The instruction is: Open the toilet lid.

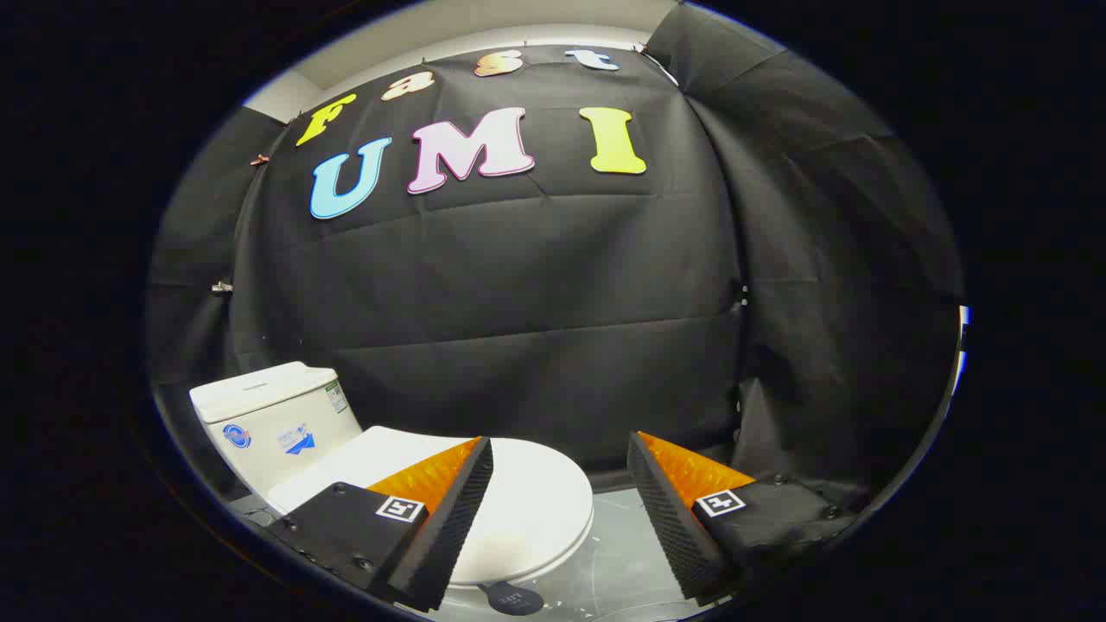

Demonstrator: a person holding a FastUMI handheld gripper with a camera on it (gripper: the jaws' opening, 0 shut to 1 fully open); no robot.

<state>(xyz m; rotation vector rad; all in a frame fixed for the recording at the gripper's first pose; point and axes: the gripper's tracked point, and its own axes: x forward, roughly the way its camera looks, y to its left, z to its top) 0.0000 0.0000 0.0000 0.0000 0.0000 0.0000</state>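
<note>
Black cloth walls close off the booth behind a white toilet (449, 510) that stands on a pale, glossy floor (622, 553). My tool (560, 466) is spread wide with nothing between its fingers, the ribbed pads facing each other across an empty gap. The toilet lid (527, 501) is down and shut, lying flat below and to the left of my tool; the left finger (432, 518) crosses in front of it, while the right finger (691, 518) hangs over bare floor. The lid's long axis runs from the cistern (272, 423) at the far left out to its rounded front rim at the near right, just under the gap. I judge that rim is where I must get under, so I need to drop lower and shift left before lifting toward the cistern.
</note>
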